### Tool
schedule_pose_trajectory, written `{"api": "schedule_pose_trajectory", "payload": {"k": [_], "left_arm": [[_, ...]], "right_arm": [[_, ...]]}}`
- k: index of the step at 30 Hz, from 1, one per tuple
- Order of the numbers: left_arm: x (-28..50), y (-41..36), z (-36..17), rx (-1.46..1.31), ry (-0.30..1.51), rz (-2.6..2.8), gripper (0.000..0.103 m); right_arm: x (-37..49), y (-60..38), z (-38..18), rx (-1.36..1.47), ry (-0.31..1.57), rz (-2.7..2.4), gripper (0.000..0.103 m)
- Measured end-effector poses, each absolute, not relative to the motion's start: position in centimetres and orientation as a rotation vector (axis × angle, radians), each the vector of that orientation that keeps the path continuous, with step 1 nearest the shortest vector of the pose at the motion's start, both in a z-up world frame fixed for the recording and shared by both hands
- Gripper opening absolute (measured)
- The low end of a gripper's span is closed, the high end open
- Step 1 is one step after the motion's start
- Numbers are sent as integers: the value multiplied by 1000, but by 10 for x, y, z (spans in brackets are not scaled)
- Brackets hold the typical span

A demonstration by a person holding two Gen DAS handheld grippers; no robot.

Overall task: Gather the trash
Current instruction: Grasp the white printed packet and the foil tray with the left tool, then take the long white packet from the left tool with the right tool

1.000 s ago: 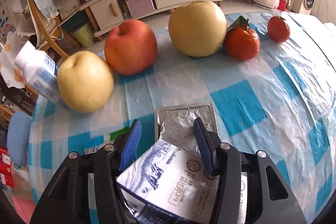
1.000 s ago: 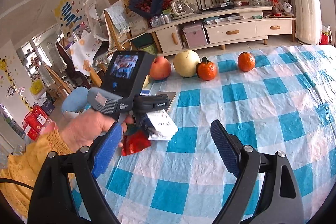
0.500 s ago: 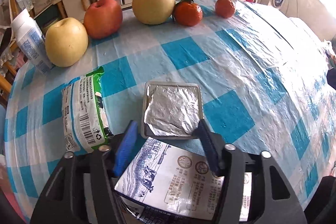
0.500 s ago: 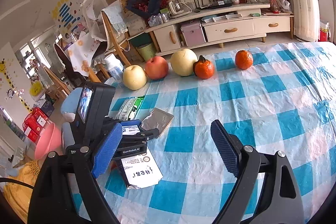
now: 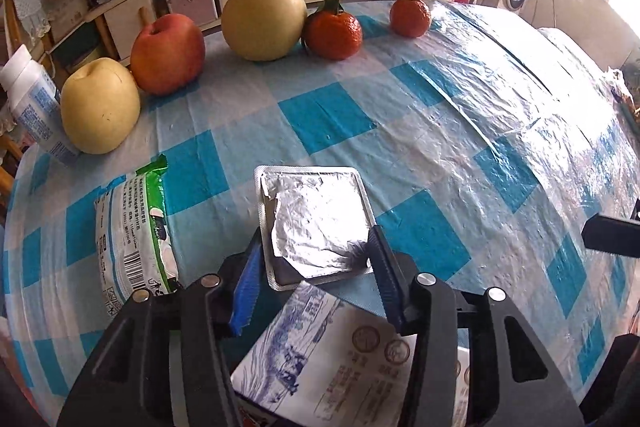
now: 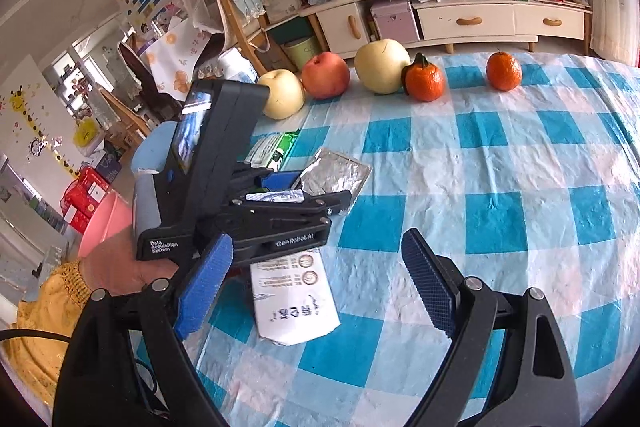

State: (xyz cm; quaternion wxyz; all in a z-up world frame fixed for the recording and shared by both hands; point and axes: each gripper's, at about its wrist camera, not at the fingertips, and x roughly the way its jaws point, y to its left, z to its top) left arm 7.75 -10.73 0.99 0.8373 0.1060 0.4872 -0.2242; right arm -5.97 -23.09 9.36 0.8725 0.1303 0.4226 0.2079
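Blue-and-white checked tablecloth (image 5: 460, 131) fills both views. Left gripper (image 5: 316, 263), at the bottom centre of its own view: blue pads either side of the near end of a foil-lidded tray (image 5: 316, 223); the jaws have just been closing around it, though firm contact of the pads with the tray rim cannot be told. The foil is crinkled and peeled back at one near corner. Below the tray, between the gripper's arms, a flattened blue-and-white carton (image 5: 332, 359) lies on the cloth. To the tray's left, lower left of frame, a green-and-white wrapper (image 5: 132, 227) (barcode side up), apart from the tray. Upper part of frame, a row left to right: white bottle (image 5: 30, 103), yellow pear (image 5: 100, 107), red apple (image 5: 168, 53), large pale pear (image 5: 262, 21), tangerine with leaf (image 5: 334, 35), second tangerine (image 5: 410, 17). Right gripper (image 6: 316, 291), bottom of its own view: jaws wide apart, nothing between them, above the cloth; the same carton lies just left of centre. At left in that view, a hand (image 6: 120, 267) with a yellow sleeve holds the left gripper, angled down onto the tray.
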Motion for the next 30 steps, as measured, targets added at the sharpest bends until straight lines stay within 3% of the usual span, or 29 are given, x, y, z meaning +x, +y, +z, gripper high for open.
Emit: {"api": "schedule_pose_trajectory", "payload": {"k": [4,12,30], "left_arm": [[77,-97,15,169,1006,-468,34],[69,-94,16,177,988,-490,31],[46,-49,33,-2,941,-477,13]], "right_arm": [[-59,-228,85,269,929,440,87],[-62,-216,77,223,975,489,87],[-63,-172,40,61,1096,555,87]]}}
